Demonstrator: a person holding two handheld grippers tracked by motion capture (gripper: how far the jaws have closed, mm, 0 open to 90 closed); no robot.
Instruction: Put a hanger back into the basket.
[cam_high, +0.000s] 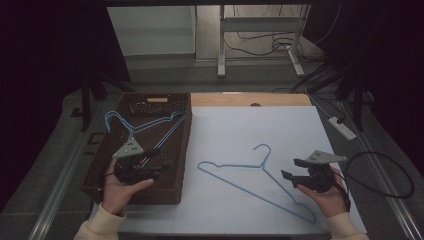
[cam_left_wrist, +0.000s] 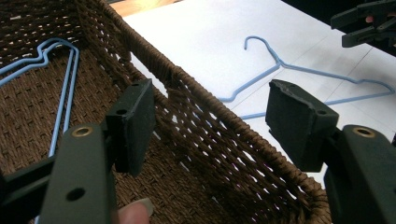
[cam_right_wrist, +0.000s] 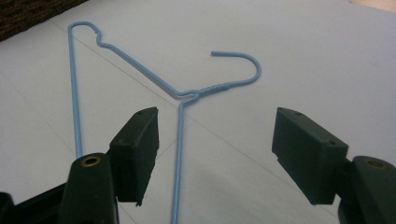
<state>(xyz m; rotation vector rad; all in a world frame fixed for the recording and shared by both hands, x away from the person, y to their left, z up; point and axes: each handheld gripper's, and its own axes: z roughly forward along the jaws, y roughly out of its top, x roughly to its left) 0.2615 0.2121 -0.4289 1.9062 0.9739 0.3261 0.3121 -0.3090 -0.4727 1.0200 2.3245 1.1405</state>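
Lying flat on the white table top (cam_high: 280, 125) is a thin blue wire coat hanger (cam_high: 255, 182), with its hook pointing away from the person. It sits between the two hands, just right of a brown woven basket (cam_high: 185, 150). Two more blue wire hangers (cam_high: 145, 125) lie inside that basket.

The right gripper (cam_high: 292, 169) hovers close to the right end of the hanger on the table. Its jaws stand wide apart and hold nothing. In the right gripper view, one thin wire side of the hanger (cam_right_wrist: 180, 154) runs up between the two black pads (cam_right_wrist: 137, 149), but the pads do not press on it.

The left gripper (cam_high: 162, 159) waits over the basket, near its right wall. Its jaws are apart too, and nothing is in them. In the left gripper view the basket wall (cam_left_wrist: 201, 126) runs between the pads.

It looks like the job is to move hangers between the table and the basket, and the step in hand is the reach for the hanger on the table. I think the next move needs the right gripper to go down until the wire sits between its pads, then squeeze. The wire is very thin and lies flat, so the pads must come low and line up well, or the hanger may slip away.
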